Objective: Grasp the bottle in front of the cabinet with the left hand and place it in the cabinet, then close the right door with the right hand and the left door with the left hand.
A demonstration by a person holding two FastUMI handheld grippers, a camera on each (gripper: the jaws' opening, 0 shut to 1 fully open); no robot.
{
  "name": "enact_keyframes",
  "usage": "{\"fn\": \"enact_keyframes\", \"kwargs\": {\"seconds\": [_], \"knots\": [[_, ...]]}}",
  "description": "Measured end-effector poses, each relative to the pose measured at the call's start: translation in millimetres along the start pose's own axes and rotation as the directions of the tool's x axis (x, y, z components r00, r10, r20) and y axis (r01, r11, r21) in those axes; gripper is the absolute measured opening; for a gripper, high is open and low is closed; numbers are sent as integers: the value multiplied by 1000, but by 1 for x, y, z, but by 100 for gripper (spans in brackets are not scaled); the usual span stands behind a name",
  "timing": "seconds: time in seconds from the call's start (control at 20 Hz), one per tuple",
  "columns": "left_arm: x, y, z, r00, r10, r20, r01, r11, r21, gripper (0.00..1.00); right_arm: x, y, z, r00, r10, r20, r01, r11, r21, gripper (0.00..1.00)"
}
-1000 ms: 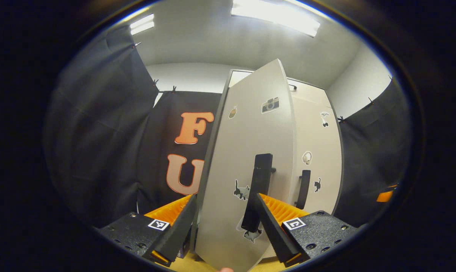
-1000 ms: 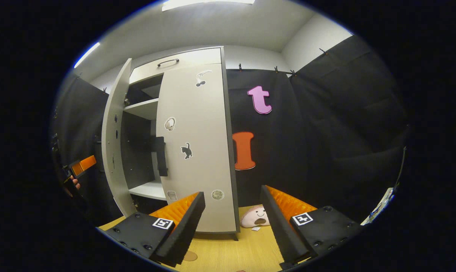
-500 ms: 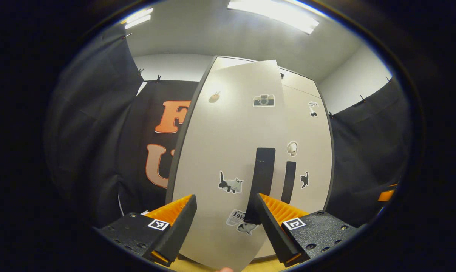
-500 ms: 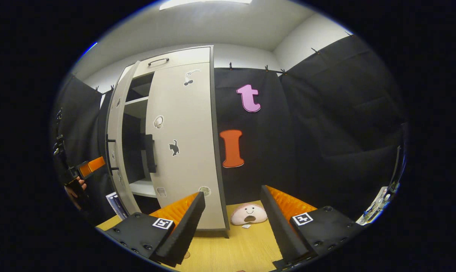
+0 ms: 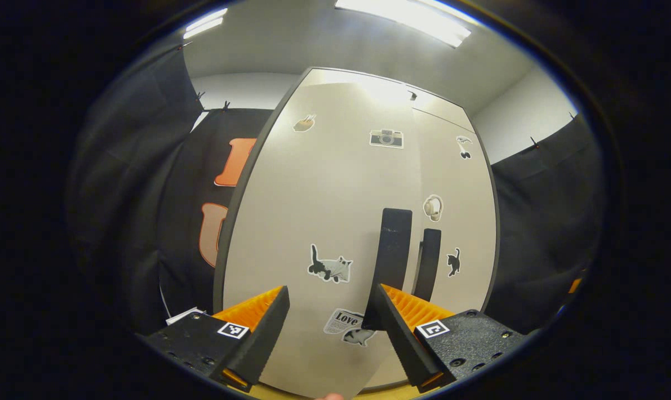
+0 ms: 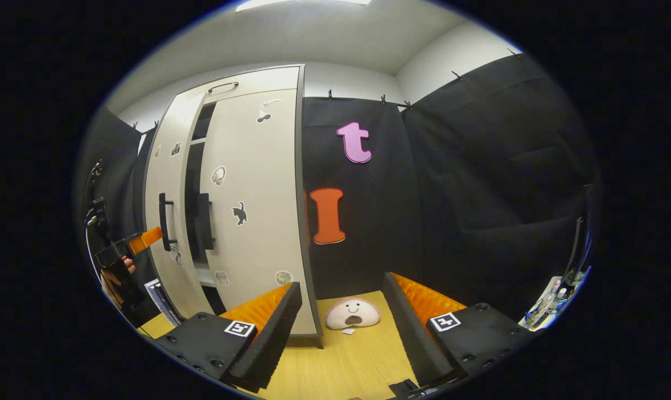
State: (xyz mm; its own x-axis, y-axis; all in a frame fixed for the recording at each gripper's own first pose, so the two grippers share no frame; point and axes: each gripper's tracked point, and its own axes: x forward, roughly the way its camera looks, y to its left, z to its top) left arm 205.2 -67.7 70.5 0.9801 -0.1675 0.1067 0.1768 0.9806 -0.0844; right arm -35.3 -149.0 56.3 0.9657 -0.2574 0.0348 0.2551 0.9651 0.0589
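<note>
The left door (image 5: 313, 222) stood just ajar, a narrow dark gap still parting it from the shut right door (image 6: 252, 211); the bottle was not something you could make out. A sticker (image 5: 343, 319) low on the left door read "Love". Your left gripper (image 5: 329, 328) was spread wide against the door face, its right finger by the black handle (image 5: 393, 250). Your right gripper (image 6: 341, 328) hung wide, empty, over the wooden floor (image 6: 346, 361) near a plush toy (image 6: 353, 313).

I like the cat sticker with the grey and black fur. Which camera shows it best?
The left gripper view: the cat sticker sits big and sharp on the left door, just above the hand-held gripper. In the right gripper view that door is seen nearly edge-on, so its stickers are tiny smudges.
</note>
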Motion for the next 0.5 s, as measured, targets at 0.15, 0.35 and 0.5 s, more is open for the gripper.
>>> {"fn": "enact_keyframes", "kwargs": {"seconds": [0.15, 0.35, 0.5], "knots": [[10, -7, -2, 1000, -3, -4, 3, 1000, 21, 94, 0, -5, -2, 1000, -10, -1, 10, 1000, 7, 98], [13, -11, -2, 1000, -3, -9, 3, 1000, 22, 94, -1, -7, -6, 1000, -11, -9, 11, 1000, 8, 98], [16, -14, -2, 1000, -8, -12, 8, 999, 34, 94, -2, -7, -6, 1000, -11, -11, 11, 1000, 7, 98]]}}
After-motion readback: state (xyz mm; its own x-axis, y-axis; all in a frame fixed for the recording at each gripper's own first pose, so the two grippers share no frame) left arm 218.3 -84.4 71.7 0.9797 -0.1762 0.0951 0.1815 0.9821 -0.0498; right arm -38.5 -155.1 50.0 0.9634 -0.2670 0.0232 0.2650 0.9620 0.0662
